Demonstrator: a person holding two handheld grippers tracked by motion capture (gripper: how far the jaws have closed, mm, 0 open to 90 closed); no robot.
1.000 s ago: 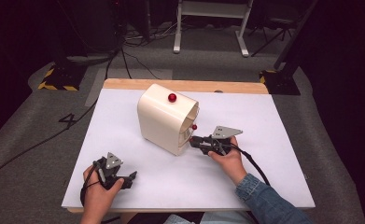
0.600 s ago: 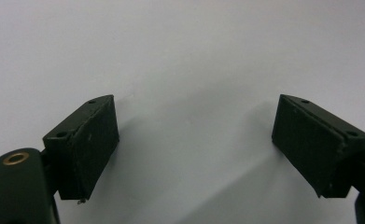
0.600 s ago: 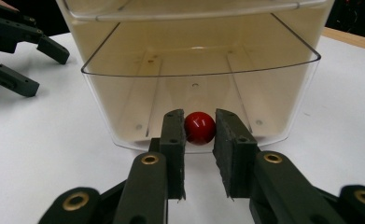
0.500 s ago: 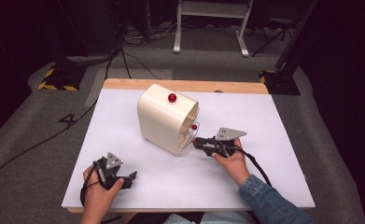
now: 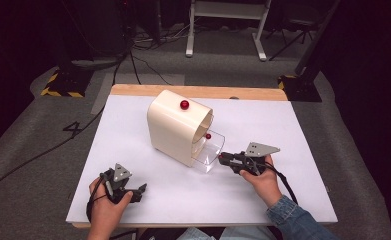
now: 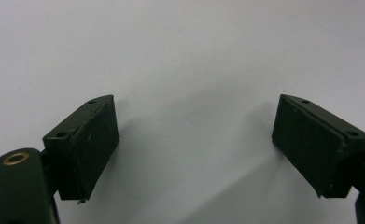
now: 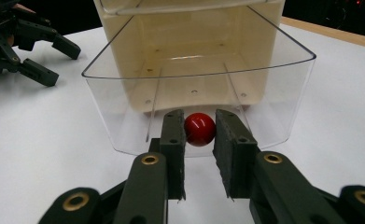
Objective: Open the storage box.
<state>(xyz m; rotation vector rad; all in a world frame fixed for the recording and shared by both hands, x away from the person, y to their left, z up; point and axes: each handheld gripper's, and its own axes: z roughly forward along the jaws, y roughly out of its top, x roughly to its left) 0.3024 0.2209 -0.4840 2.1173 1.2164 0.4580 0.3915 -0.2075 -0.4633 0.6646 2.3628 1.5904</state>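
Drawer [image 7: 199, 88] partly out of the cream cabinet [image 5: 175, 127]; right tool [image 7: 200, 133] clamps its red knob [image 7: 200, 129]. Left tool [image 6: 196, 144] wide open, empty, on table [image 5: 293, 130]. Likely more pulling left.

Cabinet [image 5: 175, 125] at table [image 5: 133, 130] centre; I see its drawer [image 5: 209, 152] projecting right-front. Left gripper [image 5: 142, 189] front-left, right gripper [image 5: 222, 158] at drawer's knob [image 7: 200, 129].

Cream cabinet [image 5: 175, 127] w/ a glossy red knob [image 5: 184, 104] on top, clear see-thru drawer [image 7: 199, 93] w/ another red knob [image 7: 200, 129]. Bench [image 5: 303, 150] is plain white w/ a light wood edge. Both grippers are black, brass-coloured rivets, grey plates on top. Denim blue sleeve [image 5: 293, 220]. Floor [image 5: 33, 150] is grey, yellow/black hazard stripes [image 5: 60, 92] far left.
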